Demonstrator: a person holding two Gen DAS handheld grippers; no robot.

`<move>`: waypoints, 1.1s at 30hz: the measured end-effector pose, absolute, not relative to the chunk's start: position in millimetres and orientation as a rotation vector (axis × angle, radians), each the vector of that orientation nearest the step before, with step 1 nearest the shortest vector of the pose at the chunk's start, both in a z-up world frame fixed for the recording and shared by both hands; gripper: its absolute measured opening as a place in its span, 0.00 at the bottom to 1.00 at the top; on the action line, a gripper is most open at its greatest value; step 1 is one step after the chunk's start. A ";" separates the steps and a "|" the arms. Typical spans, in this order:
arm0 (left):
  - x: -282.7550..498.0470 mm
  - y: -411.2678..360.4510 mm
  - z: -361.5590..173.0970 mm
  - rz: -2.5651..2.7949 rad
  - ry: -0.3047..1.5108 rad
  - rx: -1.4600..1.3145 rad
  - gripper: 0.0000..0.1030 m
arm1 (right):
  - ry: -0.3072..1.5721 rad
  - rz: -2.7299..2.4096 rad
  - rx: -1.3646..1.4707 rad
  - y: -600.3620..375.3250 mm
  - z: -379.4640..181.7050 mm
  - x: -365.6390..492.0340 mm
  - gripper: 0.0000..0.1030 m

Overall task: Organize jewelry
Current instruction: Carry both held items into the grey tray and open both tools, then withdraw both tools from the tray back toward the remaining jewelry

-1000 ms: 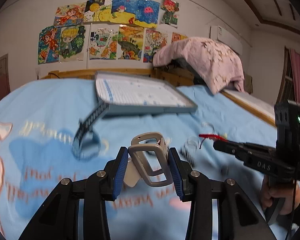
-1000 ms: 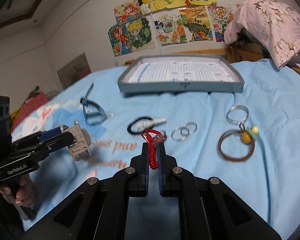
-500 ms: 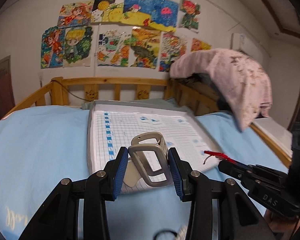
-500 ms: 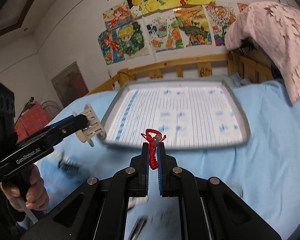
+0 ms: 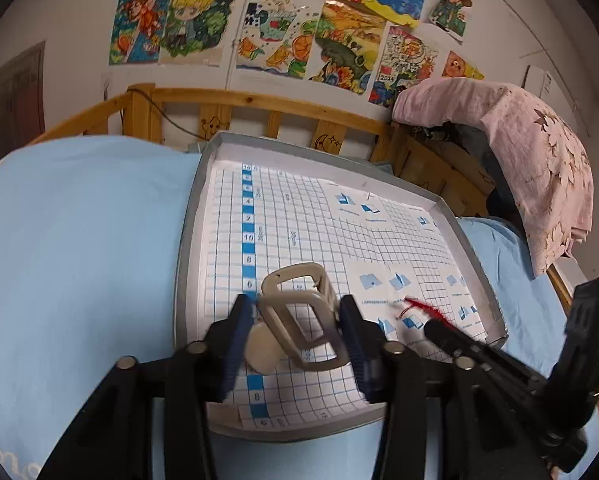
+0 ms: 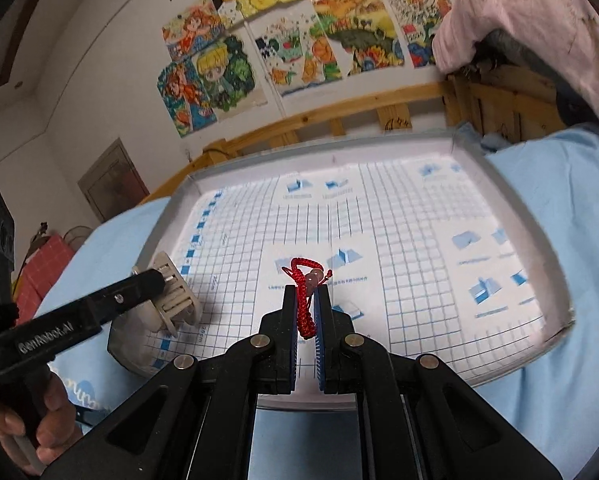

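Left tongs (image 5: 297, 326) low centre of frame, jaws opening, beige hair claw clip (image 5: 299, 316) between the pads above the grey tray (image 5: 185, 240). Right tongs (image 6: 307, 312) clamped on red braided cord bracelet (image 6: 305, 300), mid-frame over the tray's grid liner. Tray sits on the blue bed (image 5: 79, 260).

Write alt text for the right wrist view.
The right gripper, shut on a red braided cord bracelet, hangs over a shallow grey tray lined with blue grid paper on a blue bedsheet. At left, the left gripper holds a beige hair claw over the tray's corner.
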State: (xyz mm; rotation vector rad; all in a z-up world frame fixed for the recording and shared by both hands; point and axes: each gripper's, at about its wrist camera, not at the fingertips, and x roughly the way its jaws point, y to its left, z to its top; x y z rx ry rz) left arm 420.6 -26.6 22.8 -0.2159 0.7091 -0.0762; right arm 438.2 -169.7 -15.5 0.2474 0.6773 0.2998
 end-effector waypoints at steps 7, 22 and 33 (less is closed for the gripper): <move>404.4 -25.4 31.8 -0.051 0.660 -0.225 0.74 | 0.760 0.305 0.244 -174.5 -28.1 434.5 0.20; 273.2 -27.6 68.3 -0.044 0.404 -0.160 1.00 | 0.442 0.187 0.129 -203.1 45.7 306.3 0.95; 158.5 -0.7 53.6 0.011 0.311 -0.066 1.00 | 0.223 0.174 0.061 -191.9 64.3 170.3 0.96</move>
